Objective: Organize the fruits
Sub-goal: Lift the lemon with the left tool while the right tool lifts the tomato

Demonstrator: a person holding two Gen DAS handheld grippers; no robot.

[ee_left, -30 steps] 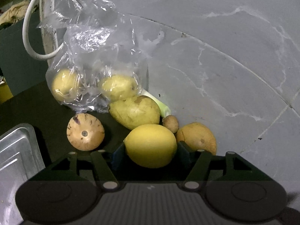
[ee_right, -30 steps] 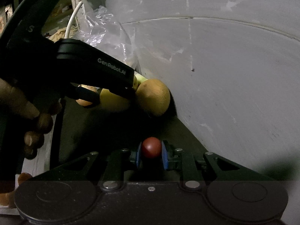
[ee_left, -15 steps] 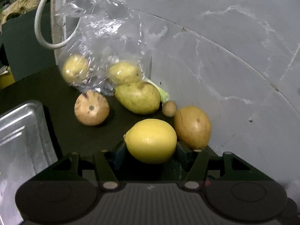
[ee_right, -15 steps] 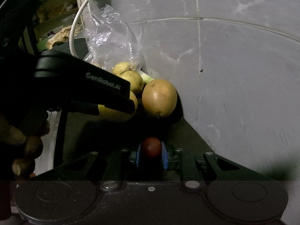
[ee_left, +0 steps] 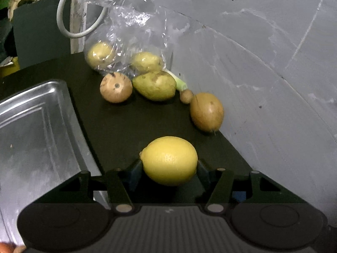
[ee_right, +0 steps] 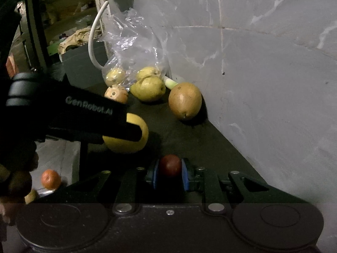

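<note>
— What do the left tongs (ee_left: 169,164) hold?
— They pinch a yellow lemon (ee_left: 169,160) above the dark bench (ee_left: 126,124), beside the steel tray (ee_left: 35,126).
— The right tongs (ee_right: 170,174)?
— Clamped on a small red fruit (ee_right: 170,165).

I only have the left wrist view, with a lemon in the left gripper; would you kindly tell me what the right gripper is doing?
Observer: The right gripper is shut on a small dark red fruit.
Operator: Thank you. Is there any fruit by the tray?
Observer: Yes, an orange fruit appears to lie in the tray, near its front.
</note>
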